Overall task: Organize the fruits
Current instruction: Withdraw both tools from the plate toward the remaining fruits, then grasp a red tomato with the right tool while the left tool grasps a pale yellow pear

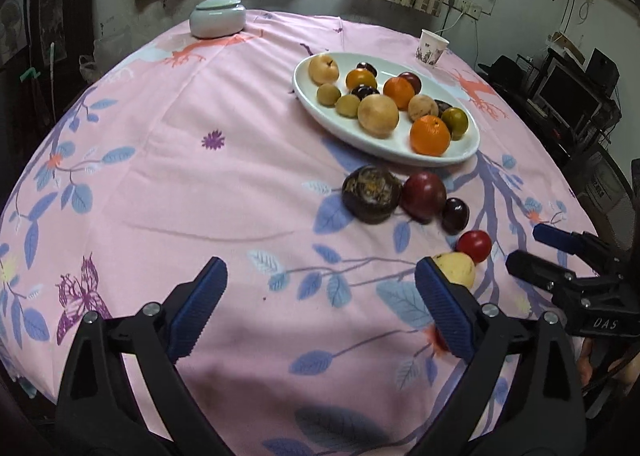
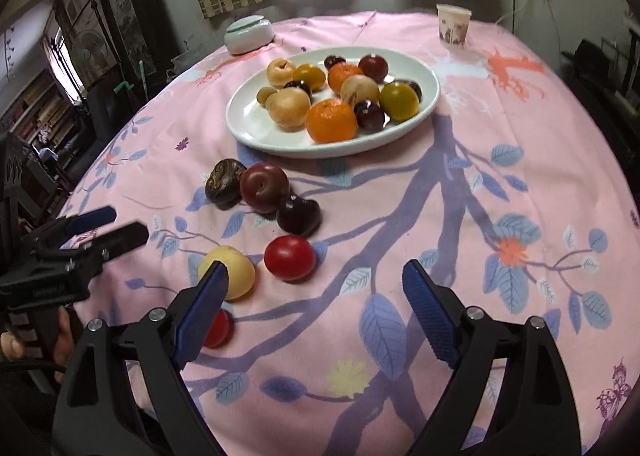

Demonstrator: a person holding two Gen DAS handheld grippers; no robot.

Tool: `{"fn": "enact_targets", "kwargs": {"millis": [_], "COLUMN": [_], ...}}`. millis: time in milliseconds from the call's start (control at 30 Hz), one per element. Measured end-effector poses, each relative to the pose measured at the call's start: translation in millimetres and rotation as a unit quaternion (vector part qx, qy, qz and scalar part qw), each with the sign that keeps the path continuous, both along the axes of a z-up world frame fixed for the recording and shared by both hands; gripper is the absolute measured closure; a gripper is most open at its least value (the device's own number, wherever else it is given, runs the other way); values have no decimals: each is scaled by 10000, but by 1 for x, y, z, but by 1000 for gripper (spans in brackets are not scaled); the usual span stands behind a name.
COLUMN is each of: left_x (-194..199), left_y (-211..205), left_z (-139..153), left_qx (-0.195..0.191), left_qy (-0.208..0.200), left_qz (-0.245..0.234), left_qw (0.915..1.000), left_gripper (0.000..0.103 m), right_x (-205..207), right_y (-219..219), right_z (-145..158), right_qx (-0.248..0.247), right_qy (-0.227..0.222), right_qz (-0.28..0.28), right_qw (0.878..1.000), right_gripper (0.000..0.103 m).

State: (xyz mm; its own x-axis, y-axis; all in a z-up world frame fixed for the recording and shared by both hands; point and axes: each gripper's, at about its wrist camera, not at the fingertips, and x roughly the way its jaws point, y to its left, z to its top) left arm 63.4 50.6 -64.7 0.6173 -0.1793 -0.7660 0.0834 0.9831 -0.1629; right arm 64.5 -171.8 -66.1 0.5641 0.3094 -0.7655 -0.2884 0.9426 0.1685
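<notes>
Loose fruit: we see a dark wrinkled round fruit (image 2: 225, 183), a dark red plum (image 2: 264, 188), a near-black cherry (image 2: 298, 215), a glossy red round fruit (image 2: 290, 258) and a pale yellow round fruit (image 2: 227, 272) lying on the pink floral-clothed worktop (image 2: 500, 160), near the white oval ceramic plate (image 2: 256, 132)
Plate: already crowded with oranges, plums and tan fruit
Left gripper (image 1: 320, 308): jaws wide open, empty
Right gripper (image 2: 316, 308): jaws wide open, nothing between them
Roll risk: we judge a nudged round fruit may roll toward the worktop edge
Crowding risk: a dropped fruit could knock others off the plate
Collision risk: the grippers sit close together
</notes>
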Motion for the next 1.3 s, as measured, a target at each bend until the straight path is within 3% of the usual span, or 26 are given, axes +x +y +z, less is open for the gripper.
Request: {"fn": "enact_targets", "kwargs": {"millis": [67, 200, 433, 567, 767, 1067, 1100, 1233, 1300], "left_x": [-5, -11, -13, -13, -8, 3, 5, 12, 11], "left_y": [4, 8, 9, 5, -17, -66, -69, -80, -83], "left_z": [-3, -3, -3, -3, -5, -19, -21, -30, -30], "left_qx": [-63, -125, -156, -168, -106, -55, -69, -50, 62], "left_qy": [23, -26, -9, 32, 85, 317, 344, 556, 474], "left_qz": [22, 45, 12, -63, -300, -721, -728, -760, -706], "left_qw": [10000, 9999, 9999, 9998, 9995, 9969, 9967, 9955, 9964], "left_gripper": [6, 6, 6, 6, 6, 8, 9, 33, 38], "right_x": [1, 11, 23, 24, 10, -8, -10, -12, -13], "right_y": [2, 4, 15, 29, 12, -28, -30, -42, -47], "right_z": [0, -8, -23, -29, -11, -5, -5, -7, -9], "right_qx": [-10, 127, 196, -32, -89, 199, 219, 290, 329], "right_qy": [-83, 123, 393, 362, 40, 7, 9, 52, 72], "right_qz": [60, 101, 179, 286, 39, -251, -262, -369, -419], "right_qw": [9999, 9998, 9989, 9989, 9999, 9995, 9994, 9989, 9986], "right_gripper": [17, 47, 56, 68, 68, 68, 68, 68, 68]}}
